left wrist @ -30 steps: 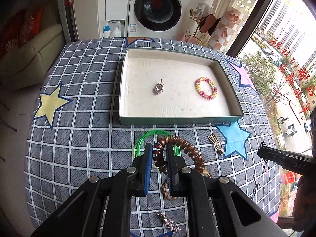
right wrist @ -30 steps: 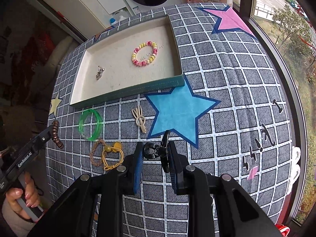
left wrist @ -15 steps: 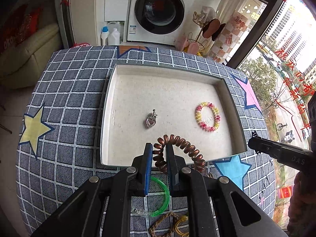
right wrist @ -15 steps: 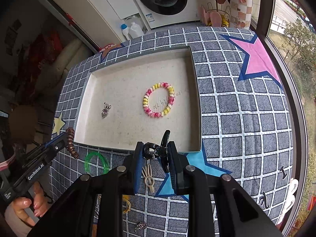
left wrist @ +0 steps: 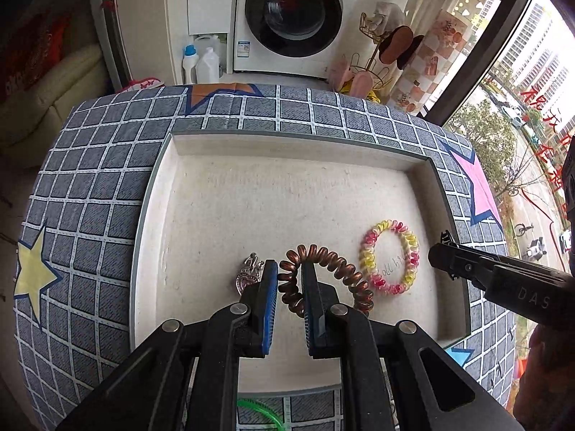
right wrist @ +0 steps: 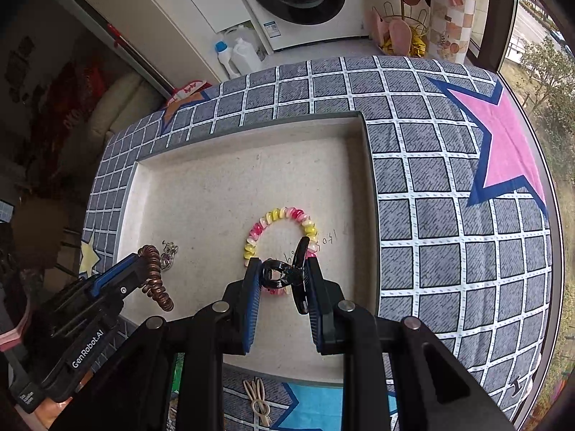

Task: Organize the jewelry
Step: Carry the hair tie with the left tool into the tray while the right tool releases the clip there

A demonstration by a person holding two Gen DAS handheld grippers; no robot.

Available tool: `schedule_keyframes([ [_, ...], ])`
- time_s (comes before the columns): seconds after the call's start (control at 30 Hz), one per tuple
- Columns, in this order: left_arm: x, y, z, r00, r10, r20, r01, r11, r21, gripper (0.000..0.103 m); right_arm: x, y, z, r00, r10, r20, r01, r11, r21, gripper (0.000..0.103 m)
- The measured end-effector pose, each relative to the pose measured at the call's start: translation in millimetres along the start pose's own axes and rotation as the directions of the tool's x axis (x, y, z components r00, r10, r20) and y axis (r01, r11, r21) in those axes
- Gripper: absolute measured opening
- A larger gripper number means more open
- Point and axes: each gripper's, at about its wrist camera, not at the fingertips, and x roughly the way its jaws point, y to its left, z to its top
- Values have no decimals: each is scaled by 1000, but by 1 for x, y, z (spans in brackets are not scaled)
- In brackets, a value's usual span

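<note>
One tray sits on the checked table. Two pieces lie on its floor: one pink-and-yellow coil bracelet and one silver pendant. Outside the tray's near wall lie one green bangle and one beige hair clip. Both tongs reach forward over the tray. The left tongs are clamped on one brown spiral hair tie, beside the pendant. The right tongs are clamped on one black claw clip, above the near part of the bracelet.
</note>
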Motion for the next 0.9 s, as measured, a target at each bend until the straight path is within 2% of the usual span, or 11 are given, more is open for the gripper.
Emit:
schedule_keyframes([
  [0.2,25,-6,8,998,57,-14,-57,998,17,26,20,-5,15,1000,-16,-5,16,1000,0,26],
  [0.4,41,-11,4,992,126,-20,-124,991,57,26,35,-4,16,998,-52,-17,52,998,-32,26],
  [0.7,48,-16,1,986,166,-31,-162,982,93,26,42,-3,12,997,-70,-28,68,997,-46,27],
  [0.8,44,-19,-1,986,167,-26,-164,981,105,26,40,-5,12,998,-59,-25,58,998,-35,30],
  [0.9,36,-22,-1,986,165,-16,-163,980,115,26,37,-9,12,999,-25,-25,25,1000,-8,46],
])
